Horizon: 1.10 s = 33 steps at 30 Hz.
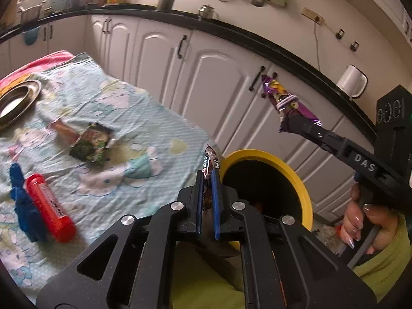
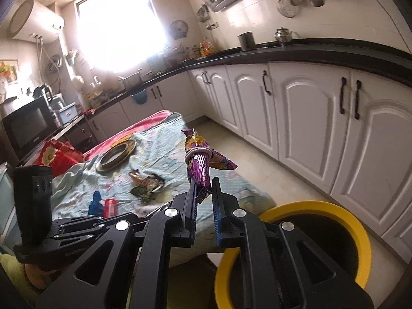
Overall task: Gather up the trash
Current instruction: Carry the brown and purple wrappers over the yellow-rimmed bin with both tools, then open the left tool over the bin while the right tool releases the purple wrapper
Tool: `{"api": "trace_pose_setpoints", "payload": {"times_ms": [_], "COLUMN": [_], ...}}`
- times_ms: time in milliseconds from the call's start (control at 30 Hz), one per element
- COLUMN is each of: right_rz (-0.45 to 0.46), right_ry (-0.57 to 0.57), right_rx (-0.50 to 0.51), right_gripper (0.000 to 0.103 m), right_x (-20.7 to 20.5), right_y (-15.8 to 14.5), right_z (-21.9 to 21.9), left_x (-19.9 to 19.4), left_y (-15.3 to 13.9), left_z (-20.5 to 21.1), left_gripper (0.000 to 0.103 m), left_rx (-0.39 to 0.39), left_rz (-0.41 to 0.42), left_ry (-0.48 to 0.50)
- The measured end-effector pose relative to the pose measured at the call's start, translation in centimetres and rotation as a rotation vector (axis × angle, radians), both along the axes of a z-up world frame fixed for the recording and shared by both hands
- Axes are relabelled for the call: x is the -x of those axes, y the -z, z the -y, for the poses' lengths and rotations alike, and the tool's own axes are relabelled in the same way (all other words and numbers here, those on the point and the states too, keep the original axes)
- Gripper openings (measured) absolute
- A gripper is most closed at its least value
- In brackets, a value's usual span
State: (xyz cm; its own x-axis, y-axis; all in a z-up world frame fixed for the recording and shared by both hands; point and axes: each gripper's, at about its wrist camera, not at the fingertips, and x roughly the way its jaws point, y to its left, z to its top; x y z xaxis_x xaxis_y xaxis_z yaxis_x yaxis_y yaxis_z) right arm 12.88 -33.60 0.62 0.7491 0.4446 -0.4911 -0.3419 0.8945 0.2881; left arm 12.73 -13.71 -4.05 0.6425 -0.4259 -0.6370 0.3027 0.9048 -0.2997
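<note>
Kitchen, white cabinets behind a cloth-covered table (image 1: 144, 118). Left claw (image 1: 208, 177) is clamped on a flat wrapper (image 1: 209, 158); right claw (image 2: 203, 188) is clamped on a purple wrapper (image 2: 199, 162). Yellow-rimmed bin (image 1: 296, 175) sits just beyond and below both. Centre each claw over the opening before releasing.

daylight floods in through the window (image 2: 113, 23) at the far left of the right wrist view and blows out to pure white, casting haze over the counter (image 2: 180, 67) beneath it. the cabinet doors (image 2: 303, 118) on the right are evenly lit. both views bend strongly and darken at the edges. in the left wrist view the red tube (image 1: 50, 207) at near left is smeared by motion blur.
</note>
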Motion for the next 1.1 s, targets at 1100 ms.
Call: {"api": "trace_pose_setpoints", "payload": {"times_ms": [1100], "right_rz": [-0.159], "right_ry": [0.177], "right_rx": [0.083], "right_gripper": [0.011], "right_x": [3.3], "right_y": [7.4], "right_z": [10.8], "left_x": [1.8], "left_y": [3.4], "left_z": [10.6], "left_gripper": [0.003], "left_rx": [-0.078], "left_rz": [-0.029], "left_ry": [0.276]}}
